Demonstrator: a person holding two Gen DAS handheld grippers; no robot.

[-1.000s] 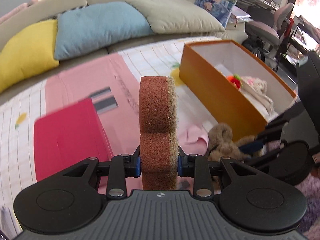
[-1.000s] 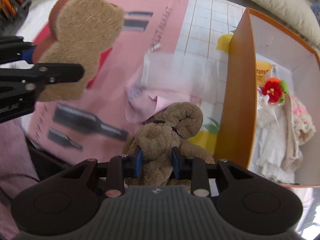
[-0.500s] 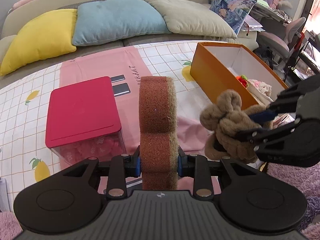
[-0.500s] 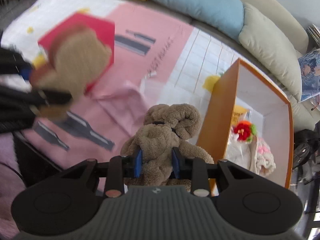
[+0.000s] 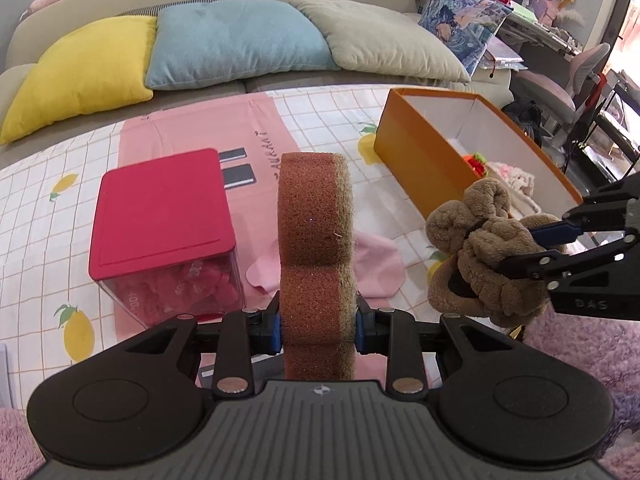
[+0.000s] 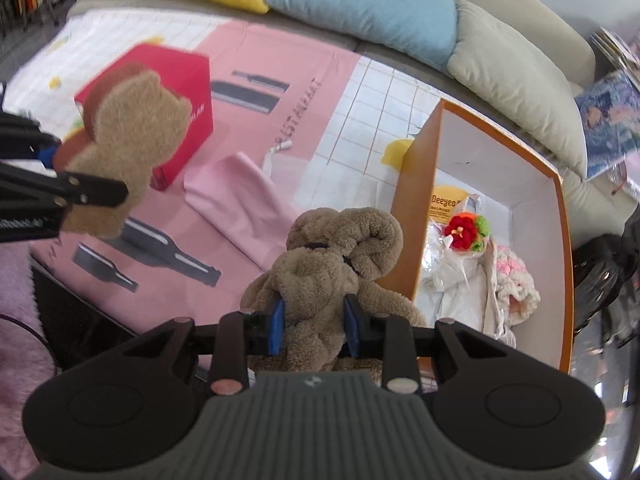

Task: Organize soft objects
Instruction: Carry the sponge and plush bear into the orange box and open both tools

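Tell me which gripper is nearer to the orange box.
Right. The right gripper, holding the brown plush toy, hangs just beside the near wall of the orange box. The left gripper, clamping the bear-shaped sponge, sits farther off, nearer the red-lidded container.

Coarse, fibrous sponge [image 5: 315, 248], fuzzy plush toy [image 6: 332, 260] — matt cardboard box [image 5: 420, 156], glossy-walled plastic container [image 5: 160, 216].

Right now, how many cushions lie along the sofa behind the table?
3 plain ones in a row: yellow cushion at the left end, blue cushion in the middle, grey-green cushion to the right. A printed blue pillow stands further right; others may be hidden.
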